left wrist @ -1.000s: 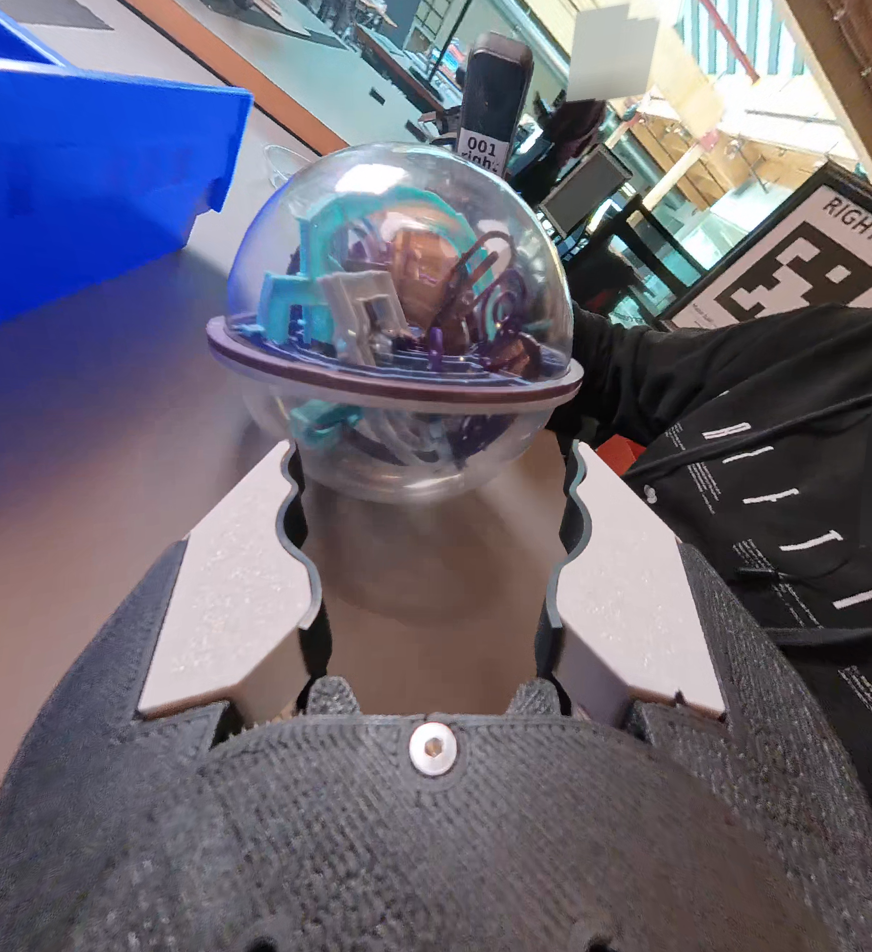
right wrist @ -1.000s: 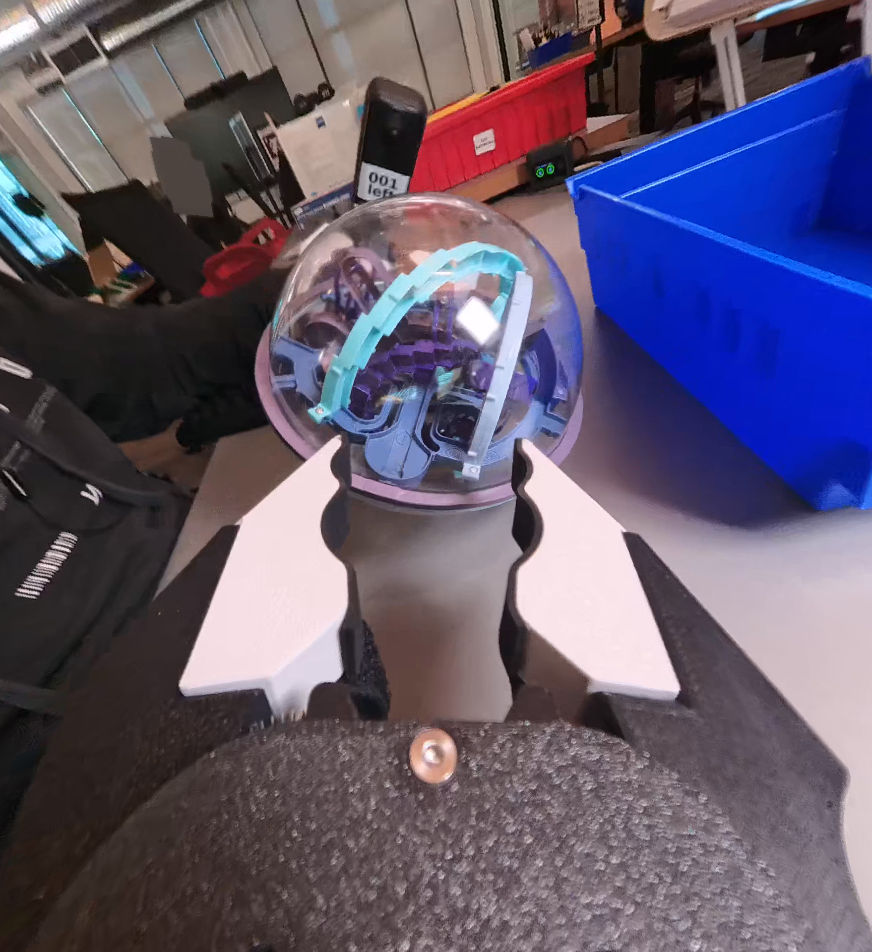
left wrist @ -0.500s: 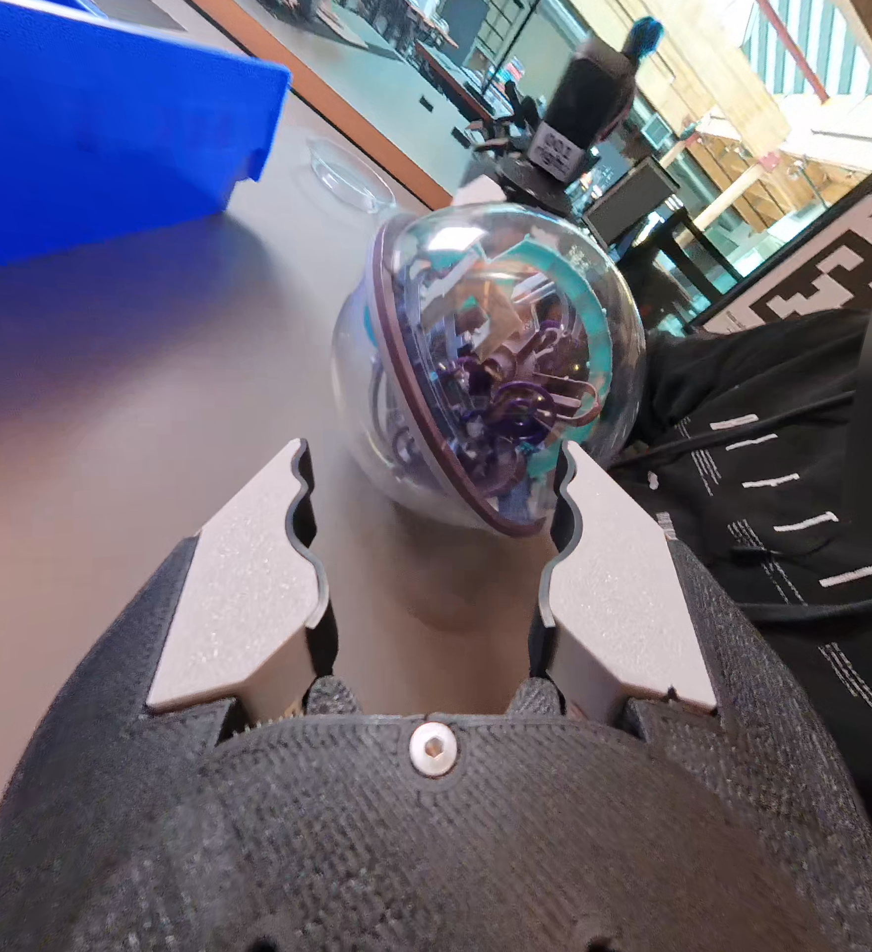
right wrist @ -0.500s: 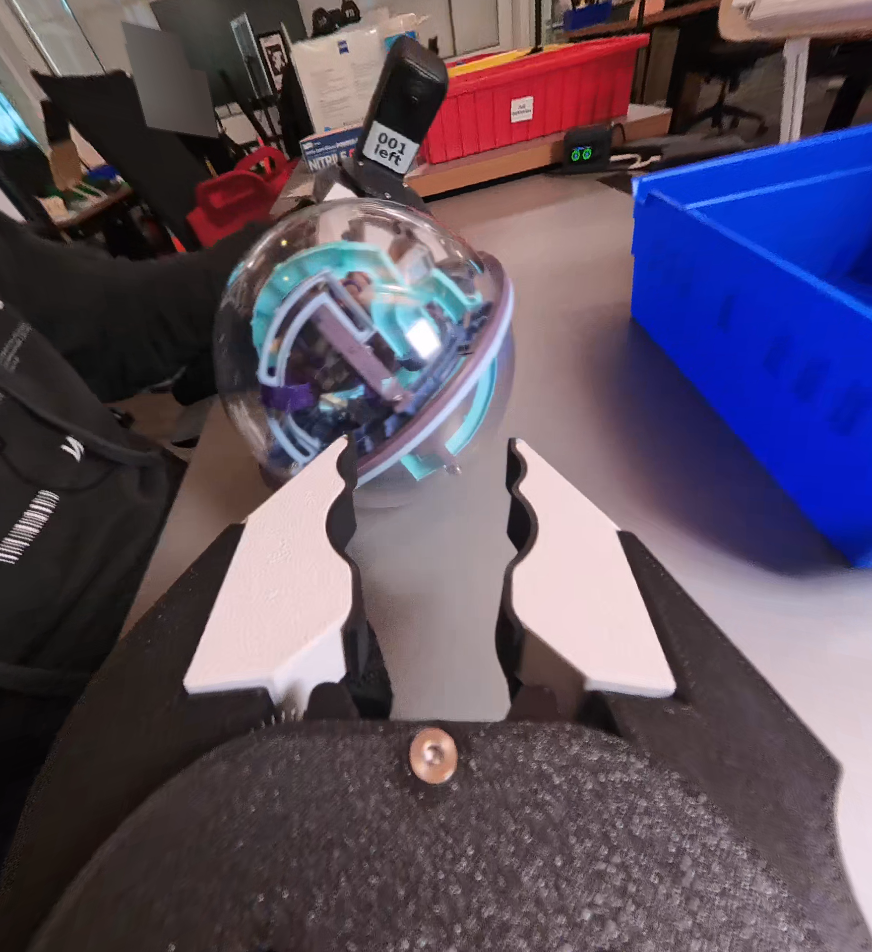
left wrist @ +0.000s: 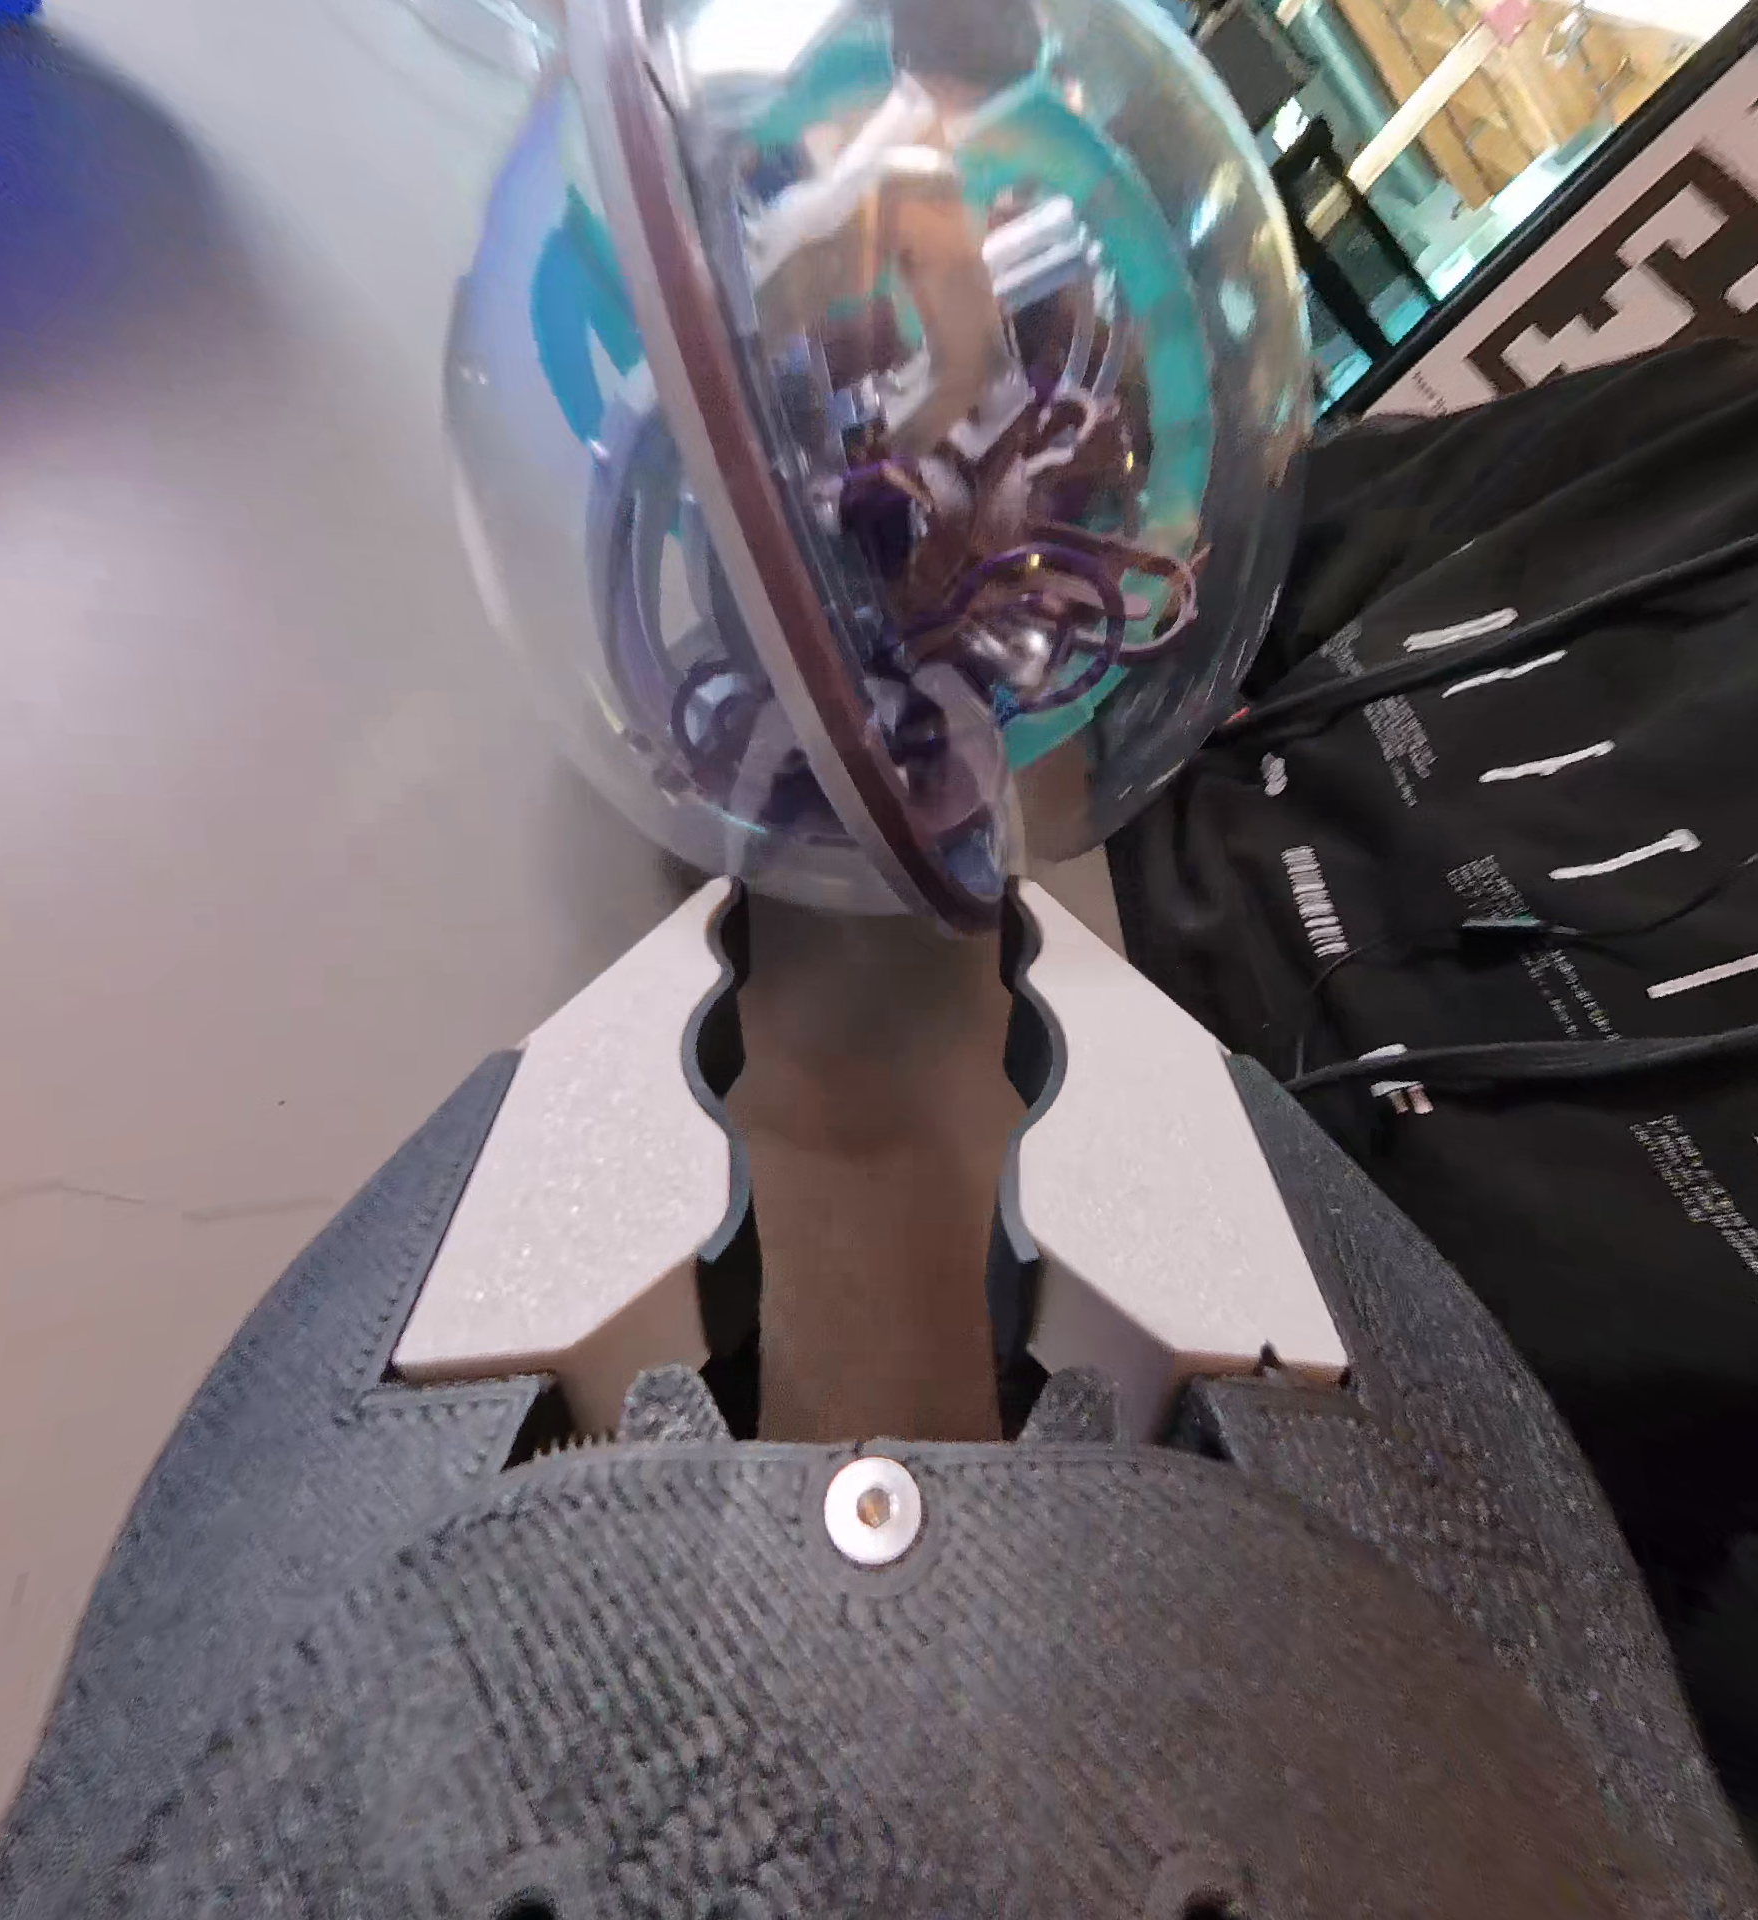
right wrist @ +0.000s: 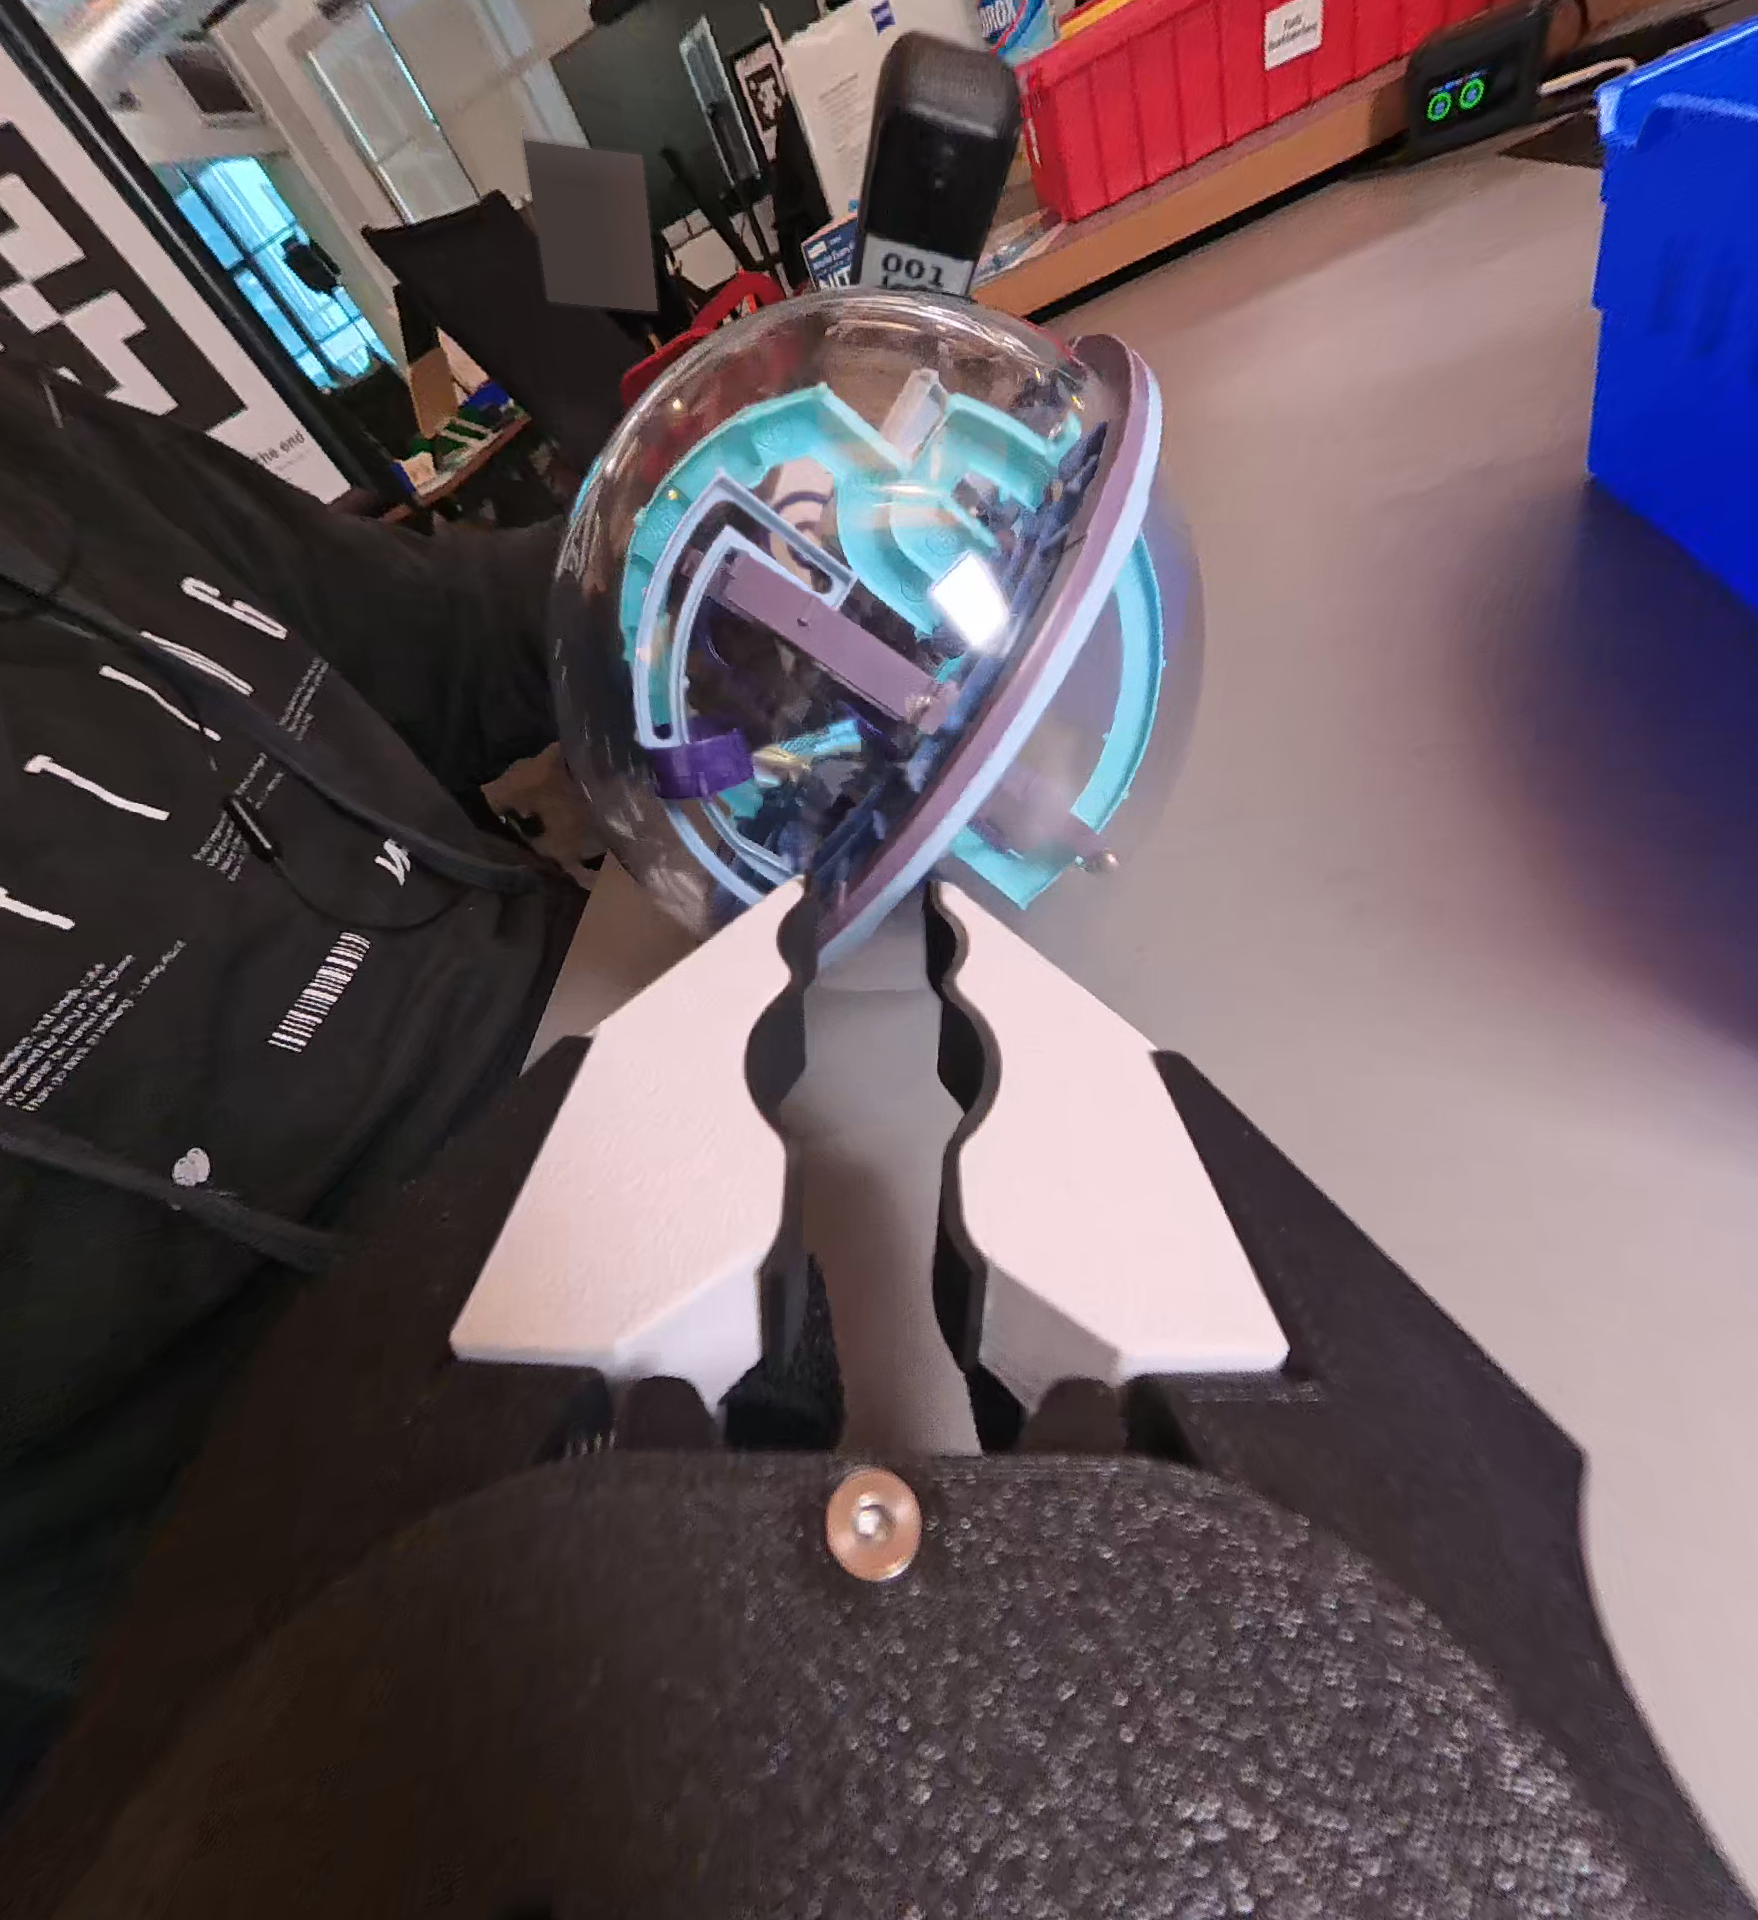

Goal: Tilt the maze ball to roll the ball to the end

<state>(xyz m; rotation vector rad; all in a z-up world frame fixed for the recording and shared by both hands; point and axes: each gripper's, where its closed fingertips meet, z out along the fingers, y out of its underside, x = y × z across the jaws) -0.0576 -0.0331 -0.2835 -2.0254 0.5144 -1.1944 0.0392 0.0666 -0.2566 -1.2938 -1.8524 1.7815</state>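
Maze ball [left wrist: 875, 457] held aloft between two grippers, clear of the tabletop [left wrist: 179, 727], steeply tilted. Purple equator ring [left wrist: 740, 447] seen running from upper left to lower right in the left wrist view, nearly on edge rather than level.

Left gripper [left wrist: 870, 914]: fingers [left wrist: 605, 1132] at a narrow gap, tips touching the underside of the ball where the ring meets them; apparently pinching the ring's rim, though the contact itself is partly hidden by the sphere.

Right gripper [right wrist: 859, 914]: fingers [right wrist: 667, 1122] likewise narrow, closed on the ring's edge at the opposite side of the ball (ring passing down into the gap between the tips). Black top of the left gripper visible beyond the ball, confirming the two-sided hold.

Ball directly ahead of both sets of fingers, along each gripper's forward axis; both equally near, each at one end of a line through the ball. Axis of the coming tilt judged to be that line joining the two grips, so any further roll needs both wrists turning together.

Small steel ball [right wrist: 1107, 858] at the lower end of a teal track [right wrist: 1124, 675], right of the ring in the right wrist view (progress along the maze not determinable).

Blue bin [right wrist: 1727, 343] on the tabletop well to the right of the ball; black garment [right wrist: 148, 831] to its left.
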